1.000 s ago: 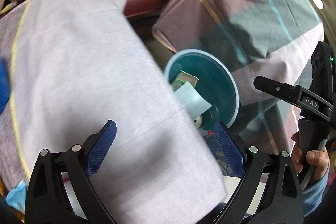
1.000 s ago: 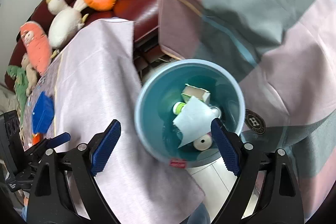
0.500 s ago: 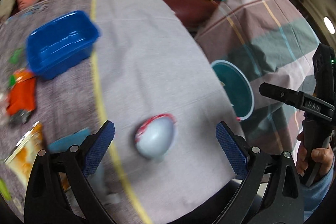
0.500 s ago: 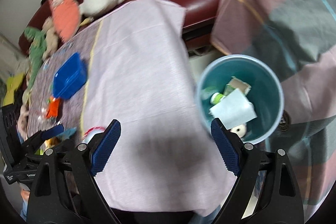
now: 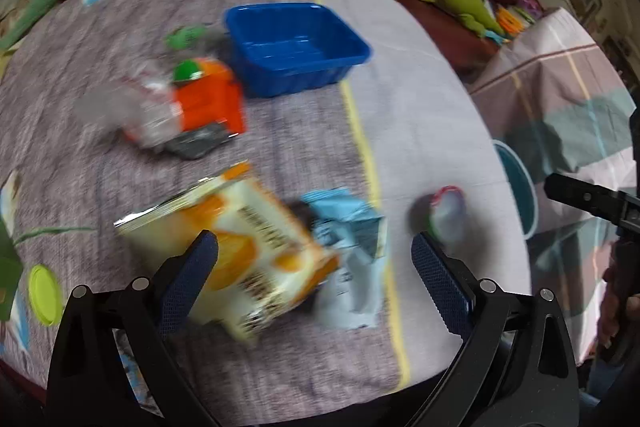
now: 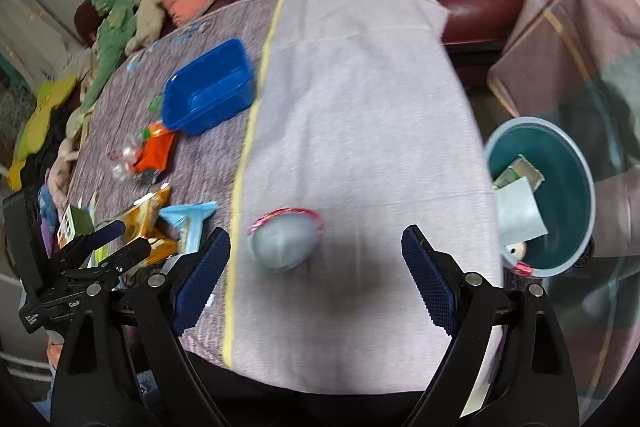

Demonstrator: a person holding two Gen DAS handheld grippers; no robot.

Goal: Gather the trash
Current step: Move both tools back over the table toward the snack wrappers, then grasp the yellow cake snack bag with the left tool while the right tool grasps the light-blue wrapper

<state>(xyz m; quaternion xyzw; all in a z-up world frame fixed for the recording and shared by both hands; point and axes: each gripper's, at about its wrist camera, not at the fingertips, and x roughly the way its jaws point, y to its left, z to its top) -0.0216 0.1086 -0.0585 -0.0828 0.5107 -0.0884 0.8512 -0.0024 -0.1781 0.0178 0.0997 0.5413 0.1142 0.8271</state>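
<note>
Trash lies all over the cloth on the table. The left gripper is wide open and holds nothing. It hangs over a yellow snack bag, with a crumpled light blue wrapper touching the bag on its right side. The right gripper is wide open too, with nothing in it. A small pale blue cup with a red rim lies on its side near its left finger.

Farther back on the cloth are an orange packet with a clear crinkly wrapper beside it, and a blue tray. The picture is blurry there, so I cannot tell just what those bits are. The teal bin stands off the right edge of the table, on the floor, and it has some paper and a carton in it already.

The snack bag looks light, thin and crinkly. It is probably a bit slippery, and it will squash flat when pinched. A good place to take it is by a flat edge or the sealed end. The blue wrapper is soft and light, so a pinch on a raised fold should do. The cup looks light and may roll, so grab it across its middle.
</note>
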